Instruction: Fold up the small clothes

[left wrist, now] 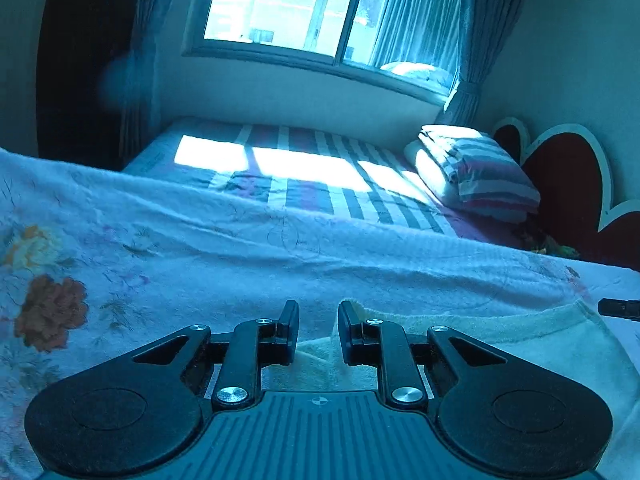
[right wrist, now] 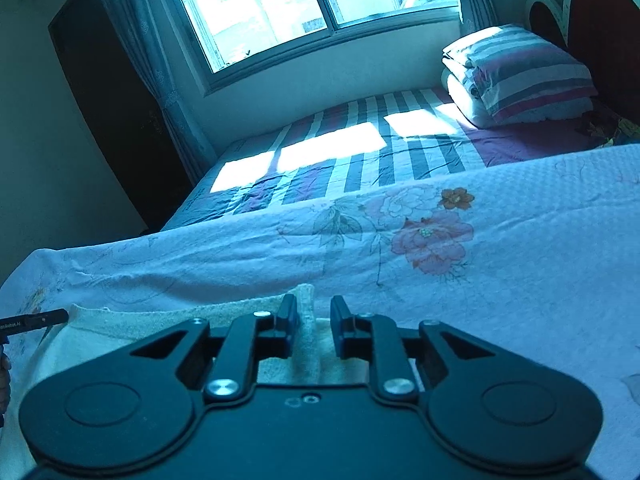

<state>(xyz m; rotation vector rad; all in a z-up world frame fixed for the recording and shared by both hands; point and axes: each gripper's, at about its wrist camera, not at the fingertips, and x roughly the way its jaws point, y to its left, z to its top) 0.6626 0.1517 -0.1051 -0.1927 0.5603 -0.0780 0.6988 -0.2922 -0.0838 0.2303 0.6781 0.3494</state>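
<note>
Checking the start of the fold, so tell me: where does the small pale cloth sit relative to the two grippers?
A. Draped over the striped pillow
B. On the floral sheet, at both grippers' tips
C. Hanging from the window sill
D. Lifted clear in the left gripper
B: the pale cloth lies on the floral sheet, with the open left gripper and open right gripper at its edge.

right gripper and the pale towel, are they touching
Cannot tell. In the right wrist view the right gripper has open fingers straddling a raised ridge of the pale towel, but no view plainly shows contact or a gap.
</note>
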